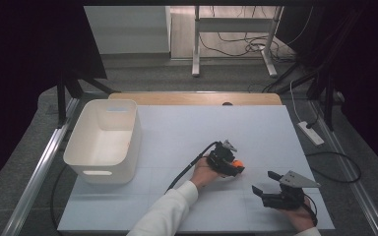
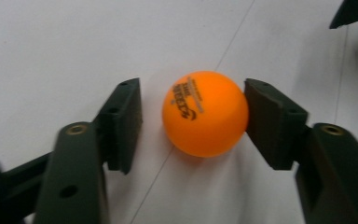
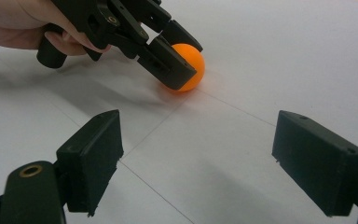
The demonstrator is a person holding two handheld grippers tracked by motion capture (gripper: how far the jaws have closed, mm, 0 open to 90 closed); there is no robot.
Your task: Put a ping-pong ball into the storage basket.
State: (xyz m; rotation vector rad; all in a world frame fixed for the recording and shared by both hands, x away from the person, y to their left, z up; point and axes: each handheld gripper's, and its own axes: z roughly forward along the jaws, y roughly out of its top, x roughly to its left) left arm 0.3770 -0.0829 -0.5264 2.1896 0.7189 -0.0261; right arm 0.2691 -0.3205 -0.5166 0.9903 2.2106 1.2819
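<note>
An orange ping-pong ball [image 2: 205, 114] with dark print lies on the white table sheet [image 1: 187, 128]. My left gripper [image 1: 237, 166] reaches around it near the table's middle. In the left gripper view one pad [image 2: 265, 121] touches the ball, while the other pad [image 2: 123, 119] stands a small gap away from it. The right gripper view has the same ball [image 3: 193, 65] between the left gripper's jaws [image 3: 186, 53], held by a hand. My right gripper [image 1: 263, 182] rests open at the near right of the table, its wide jaws empty and pointing toward the ball.
A white plastic bin [image 1: 135, 132] stands empty on the table's left side. A power strip [image 1: 311, 132] and cables lie on the floor to the right. A desk frame [image 1: 236, 44] stands beyond the table's far edge.
</note>
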